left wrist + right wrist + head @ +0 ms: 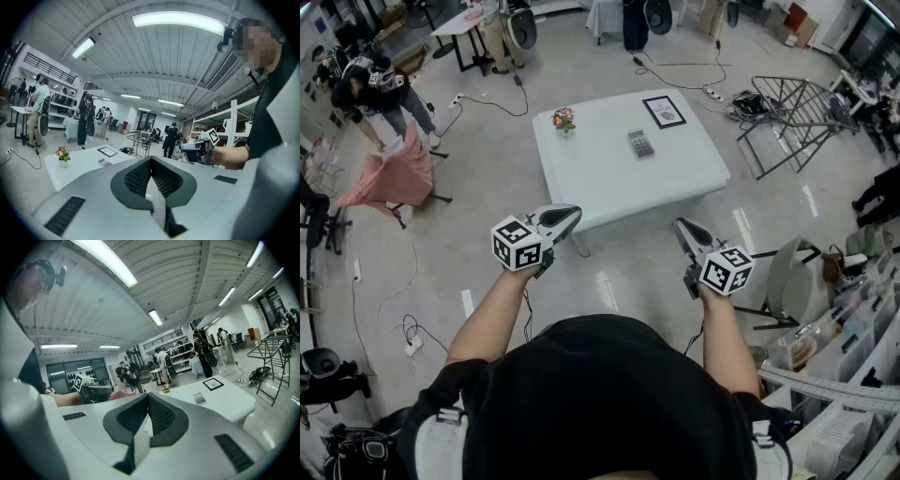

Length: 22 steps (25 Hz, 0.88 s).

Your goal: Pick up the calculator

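The grey calculator (640, 143) lies flat near the middle of the white table (600, 178), well ahead of both grippers. My left gripper (569, 217) is held in the air short of the table's near edge, jaws shut with nothing in them. Level with it to the right, my right gripper (681, 227) is also shut and empty. The left gripper view has its closed jaws (151, 159) in front and the calculator (105, 162) small on the table beyond. From the right gripper (148, 395), the calculator (199, 398) lies ahead to the right.
On the table stand a small flower pot (563, 120) at the far left and a framed picture (664, 112) behind the calculator. A metal drying rack (797, 117) is at the right, a pink-draped chair (394, 178) at the left, and cables (675, 66) run over the floor. People stand in the background.
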### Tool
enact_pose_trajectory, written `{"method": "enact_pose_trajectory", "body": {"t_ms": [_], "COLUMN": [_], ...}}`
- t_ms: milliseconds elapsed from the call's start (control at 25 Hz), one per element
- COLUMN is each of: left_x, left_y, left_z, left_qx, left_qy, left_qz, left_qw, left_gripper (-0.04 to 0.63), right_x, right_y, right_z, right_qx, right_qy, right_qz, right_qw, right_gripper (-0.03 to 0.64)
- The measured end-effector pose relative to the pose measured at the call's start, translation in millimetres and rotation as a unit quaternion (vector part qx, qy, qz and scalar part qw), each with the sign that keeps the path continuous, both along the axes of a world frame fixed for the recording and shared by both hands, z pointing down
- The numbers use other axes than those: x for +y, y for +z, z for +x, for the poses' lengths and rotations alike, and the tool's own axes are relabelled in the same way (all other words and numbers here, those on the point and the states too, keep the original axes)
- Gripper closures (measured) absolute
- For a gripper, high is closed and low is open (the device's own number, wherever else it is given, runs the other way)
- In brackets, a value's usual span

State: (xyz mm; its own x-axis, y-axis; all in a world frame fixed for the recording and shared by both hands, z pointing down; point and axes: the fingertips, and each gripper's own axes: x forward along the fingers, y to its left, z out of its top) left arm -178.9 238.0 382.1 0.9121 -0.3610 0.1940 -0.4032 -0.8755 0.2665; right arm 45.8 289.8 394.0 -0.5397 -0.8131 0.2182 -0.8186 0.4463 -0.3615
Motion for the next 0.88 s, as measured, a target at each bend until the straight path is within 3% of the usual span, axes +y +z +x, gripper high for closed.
{"method": "enact_pose_trajectory", "body": {"t_ms": [720,880], "left_x": [10.7,9.7], "left_y": [3.9,3.3], "left_z": [43.9,46.9], "left_qx": [-0.008,-0.007], "left_qy": [-0.007,-0.009], "left_qz": [-0.005,-0.005], "left_qw": [0.9999,0.9999], "left_gripper": [0.577,0.577], "right_x": [-8.0,-9.7], "right_y": [4.7,0.9], "right_z": [48.6,49.0], "right_qx": [0.021,0.031], "right_qy": [-0.002,-0.010], "right_qz": [0.001,0.012], "right_qw": [1.000,0.999], "right_gripper": [0.607,0.559]}}
